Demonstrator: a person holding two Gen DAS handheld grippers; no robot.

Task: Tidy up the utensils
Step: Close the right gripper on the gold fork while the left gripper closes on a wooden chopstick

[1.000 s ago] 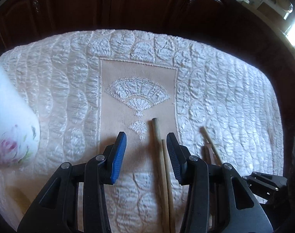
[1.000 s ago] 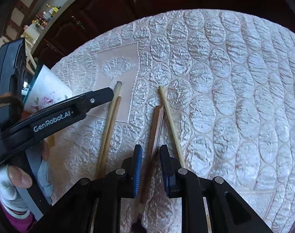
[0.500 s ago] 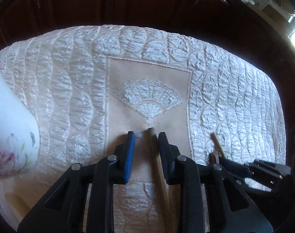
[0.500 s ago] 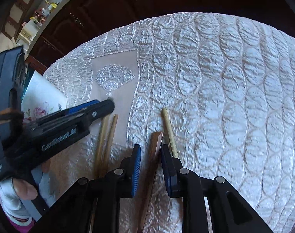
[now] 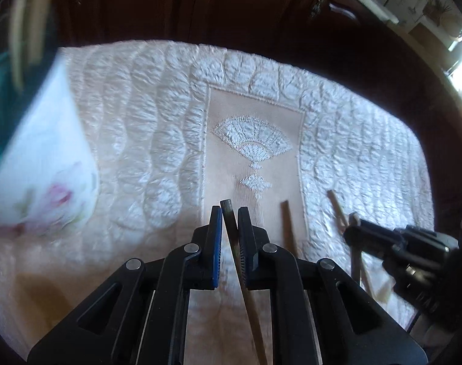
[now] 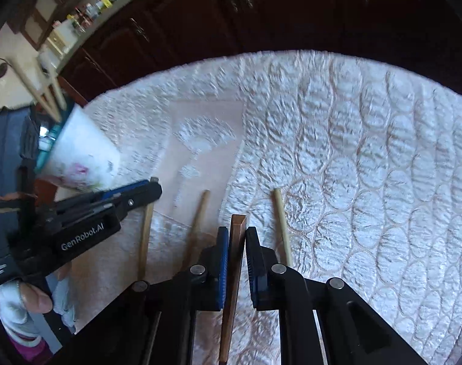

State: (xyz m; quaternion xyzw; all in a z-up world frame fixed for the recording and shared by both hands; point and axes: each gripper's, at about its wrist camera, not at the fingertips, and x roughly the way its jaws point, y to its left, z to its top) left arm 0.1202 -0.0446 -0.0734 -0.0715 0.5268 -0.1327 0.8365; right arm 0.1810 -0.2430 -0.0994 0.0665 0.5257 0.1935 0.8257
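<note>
Claws both grip chopsticks: left claw [image 5: 230, 213] pinches a pale chopstick [image 5: 249, 298], right claw [image 6: 237, 234] clamps a brown chopstick [image 6: 234, 261], above the quilted bench cloth [image 6: 367, 182].

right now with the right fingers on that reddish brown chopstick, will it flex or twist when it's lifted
Probably stiff: the reddish brown chopstick looks like straight, square-edged wood. It is likely light, being so thin. The right gripper clamps it on its flat sides, so rolling seems unlikely, but the long unsupported end may pivot downward.

floral cup [image 5: 45, 164] blocking the left, loose chopsticks [image 6: 282, 222] beside right claw [image 6: 237, 237], quilted cloth [image 6: 367, 182] open rightward
</note>
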